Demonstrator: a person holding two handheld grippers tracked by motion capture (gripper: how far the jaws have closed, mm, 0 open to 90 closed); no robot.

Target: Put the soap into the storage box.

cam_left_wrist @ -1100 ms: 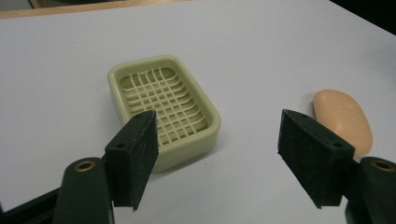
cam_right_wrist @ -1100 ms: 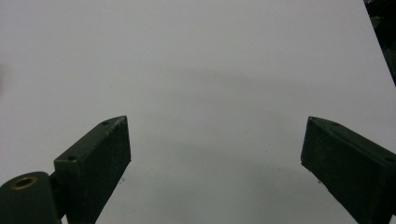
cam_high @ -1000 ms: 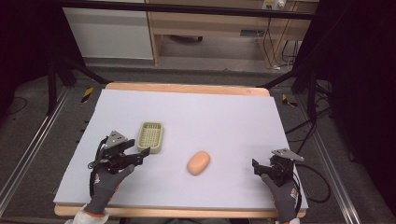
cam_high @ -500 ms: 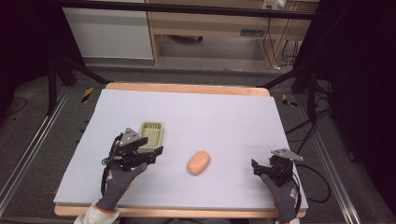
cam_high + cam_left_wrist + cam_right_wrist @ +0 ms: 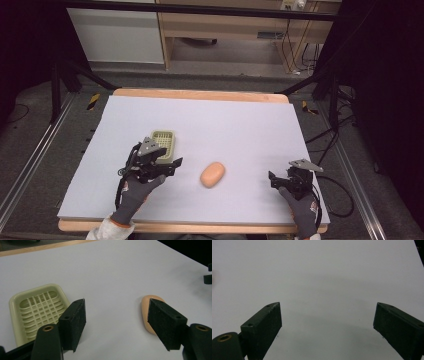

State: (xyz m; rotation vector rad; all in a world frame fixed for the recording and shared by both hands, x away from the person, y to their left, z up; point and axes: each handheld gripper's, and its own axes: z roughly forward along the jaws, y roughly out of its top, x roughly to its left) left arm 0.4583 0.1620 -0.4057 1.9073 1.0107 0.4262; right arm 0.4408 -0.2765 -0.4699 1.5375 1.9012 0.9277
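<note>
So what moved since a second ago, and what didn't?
The left gripper moved right and forward, past the soap dish, toward the peach soap. Its jaws are open and hold nothing. Nothing was grabbed or let go. The soap, the dish and the right gripper, open near the table's right edge, stayed put.

Open tabletop (image 5: 235, 120) lies bare across its far half and right side, giving free passage. The left gripper (image 5: 172, 164), jaws spread, hovers between two obstacles: the pale green slotted soap dish (image 5: 164, 141) just behind it and the peach soap bar (image 5: 212, 174) near its right. Bare surface separates the soap bar from the right gripper (image 5: 274, 178), jaws spread over clear tabletop.
</note>
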